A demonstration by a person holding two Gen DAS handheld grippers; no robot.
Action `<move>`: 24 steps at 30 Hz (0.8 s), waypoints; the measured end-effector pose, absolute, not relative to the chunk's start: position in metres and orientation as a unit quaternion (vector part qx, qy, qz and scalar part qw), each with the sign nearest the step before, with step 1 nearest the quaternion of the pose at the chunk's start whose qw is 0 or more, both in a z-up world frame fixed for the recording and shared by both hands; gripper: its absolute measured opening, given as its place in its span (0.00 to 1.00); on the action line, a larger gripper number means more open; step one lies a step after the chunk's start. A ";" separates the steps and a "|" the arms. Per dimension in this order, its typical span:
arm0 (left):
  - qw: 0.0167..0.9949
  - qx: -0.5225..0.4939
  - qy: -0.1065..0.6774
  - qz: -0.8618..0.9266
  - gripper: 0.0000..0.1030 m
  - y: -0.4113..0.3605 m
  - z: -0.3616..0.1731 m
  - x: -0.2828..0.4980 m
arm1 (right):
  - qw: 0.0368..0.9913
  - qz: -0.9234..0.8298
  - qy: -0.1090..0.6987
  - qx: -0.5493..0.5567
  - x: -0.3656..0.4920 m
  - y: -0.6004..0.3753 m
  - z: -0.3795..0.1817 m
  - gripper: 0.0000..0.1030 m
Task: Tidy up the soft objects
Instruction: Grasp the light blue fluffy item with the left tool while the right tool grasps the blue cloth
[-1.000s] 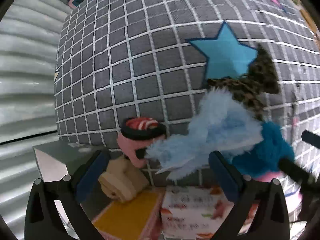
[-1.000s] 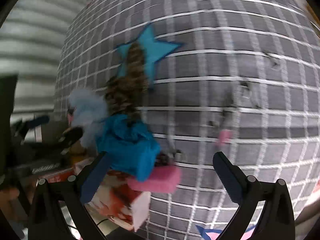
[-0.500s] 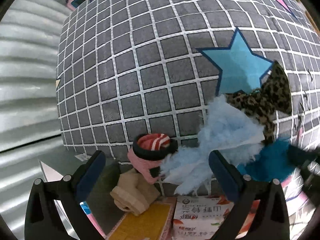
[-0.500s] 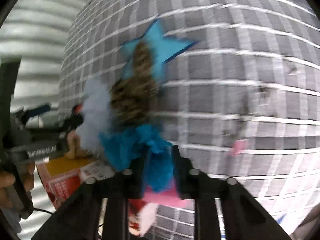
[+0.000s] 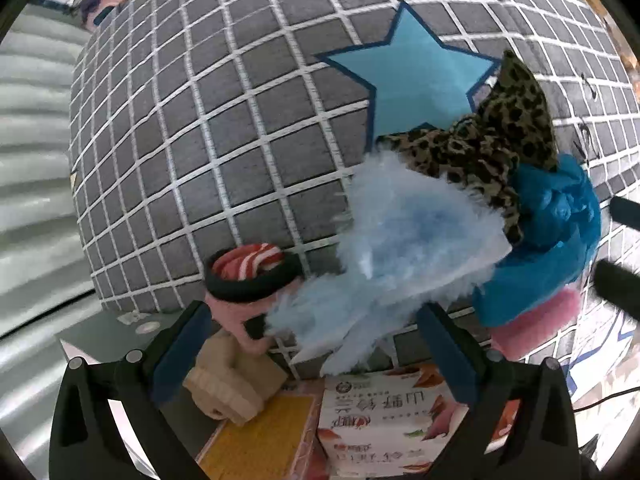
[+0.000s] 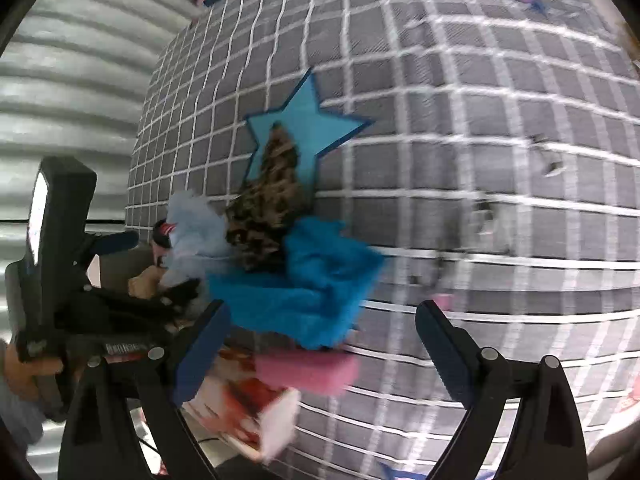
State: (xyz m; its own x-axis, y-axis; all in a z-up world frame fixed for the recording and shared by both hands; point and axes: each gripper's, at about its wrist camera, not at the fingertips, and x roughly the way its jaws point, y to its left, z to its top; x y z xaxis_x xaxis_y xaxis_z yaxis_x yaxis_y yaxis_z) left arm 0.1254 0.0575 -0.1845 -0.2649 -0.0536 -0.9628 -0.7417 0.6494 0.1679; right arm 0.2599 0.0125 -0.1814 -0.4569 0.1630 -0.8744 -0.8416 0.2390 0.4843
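Observation:
A pile of soft things lies on the grey checked mat [image 5: 200, 120]: a fluffy light-blue piece [image 5: 400, 248], a leopard-print cloth [image 5: 488, 140], a teal cloth [image 5: 552, 232] on a pink sponge [image 5: 536, 320], a pink sock with red-striped roll [image 5: 252, 276] and a beige roll [image 5: 228, 384]. My left gripper [image 5: 316, 344] is open just below the light-blue piece. My right gripper [image 6: 320, 344] is open, with the teal cloth [image 6: 304, 288] and pink sponge [image 6: 308, 368] between its fingers.
A printed carton [image 5: 384, 420] and a yellow-topped box [image 5: 260, 436] lie in front of the pile. A blue star [image 5: 416, 76] marks the mat. A corrugated grey wall [image 5: 32, 184] stands to the left. The left gripper's body [image 6: 80, 280] shows in the right wrist view.
My right gripper was shut on the teal cloth half a second ago and has opened. My left gripper has moved closer to the light-blue piece.

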 end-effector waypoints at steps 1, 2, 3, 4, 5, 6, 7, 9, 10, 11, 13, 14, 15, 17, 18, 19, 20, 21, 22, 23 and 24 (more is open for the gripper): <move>0.541 -0.268 0.732 0.316 1.00 0.056 -0.187 0.128 | 0.445 0.553 0.652 -0.267 0.253 0.017 -0.189 0.92; 0.540 -0.260 0.737 0.314 1.00 0.053 -0.190 0.131 | 0.440 0.548 0.657 -0.272 0.248 0.023 -0.198 0.92; 0.538 -0.251 0.741 0.312 1.00 0.051 -0.193 0.133 | 0.435 0.549 0.659 -0.274 0.243 0.026 -0.204 0.92; 0.536 -0.240 0.746 0.315 1.00 0.049 -0.196 0.135 | 0.432 0.550 0.658 -0.277 0.239 0.028 -0.208 0.91; 0.535 -0.237 0.748 0.315 0.95 0.048 -0.198 0.135 | 0.434 0.550 0.656 -0.281 0.236 0.028 -0.208 0.82; 0.534 -0.237 0.749 0.314 0.90 0.047 -0.200 0.136 | 0.433 0.547 0.658 -0.283 0.234 0.028 -0.211 0.54; 0.532 -0.243 0.750 0.310 0.79 0.047 -0.203 0.136 | 0.426 0.541 0.667 -0.283 0.233 0.029 -0.215 0.41; 0.523 -0.266 0.750 0.305 0.60 0.046 -0.209 0.134 | 0.421 0.525 0.683 -0.285 0.238 0.026 -0.220 0.29; 0.523 -0.277 0.748 0.300 0.46 0.046 -0.211 0.133 | 0.419 0.524 0.686 -0.282 0.239 0.024 -0.219 0.25; 0.524 -0.283 0.746 0.297 0.38 0.045 -0.212 0.133 | 0.421 0.527 0.683 -0.280 0.244 0.020 -0.215 0.25; 0.532 -0.286 0.740 0.296 0.27 0.041 -0.210 0.133 | 0.429 0.529 0.677 -0.280 0.247 0.017 -0.209 0.25; 0.539 -0.284 0.734 0.299 0.25 0.036 -0.205 0.135 | 0.433 0.529 0.676 -0.274 0.252 0.015 -0.205 0.25; 0.547 -0.282 0.729 0.300 0.25 0.037 -0.199 0.135 | 0.439 0.528 0.676 -0.267 0.257 0.012 -0.201 0.25; 0.565 -0.279 0.713 0.309 0.25 0.035 -0.184 0.136 | 0.450 0.525 0.677 -0.253 0.267 0.006 -0.193 0.25; 0.572 -0.280 0.704 0.314 0.25 0.034 -0.176 0.136 | 0.455 0.522 0.677 -0.247 0.272 0.002 -0.188 0.25; 0.578 -0.282 0.696 0.319 0.25 0.033 -0.169 0.135 | 0.460 0.521 0.677 -0.242 0.278 -0.003 -0.183 0.25; 0.584 -0.284 0.688 0.323 0.25 0.032 -0.162 0.133 | 0.466 0.519 0.676 -0.238 0.281 -0.005 -0.179 0.25; 0.589 -0.286 0.681 0.327 0.25 0.031 -0.154 0.132 | 0.471 0.518 0.674 -0.234 0.283 -0.007 -0.176 0.25; 0.595 -0.287 0.674 0.330 0.25 0.030 -0.147 0.131 | 0.476 0.516 0.674 -0.230 0.285 -0.009 -0.173 0.25; 0.601 -0.287 0.668 0.331 0.25 0.030 -0.139 0.129 | 0.481 0.514 0.674 -0.224 0.289 -0.013 -0.169 0.25; 0.606 -0.286 0.664 0.330 0.25 0.028 -0.132 0.128 | 0.485 0.511 0.675 -0.220 0.291 -0.017 -0.166 0.25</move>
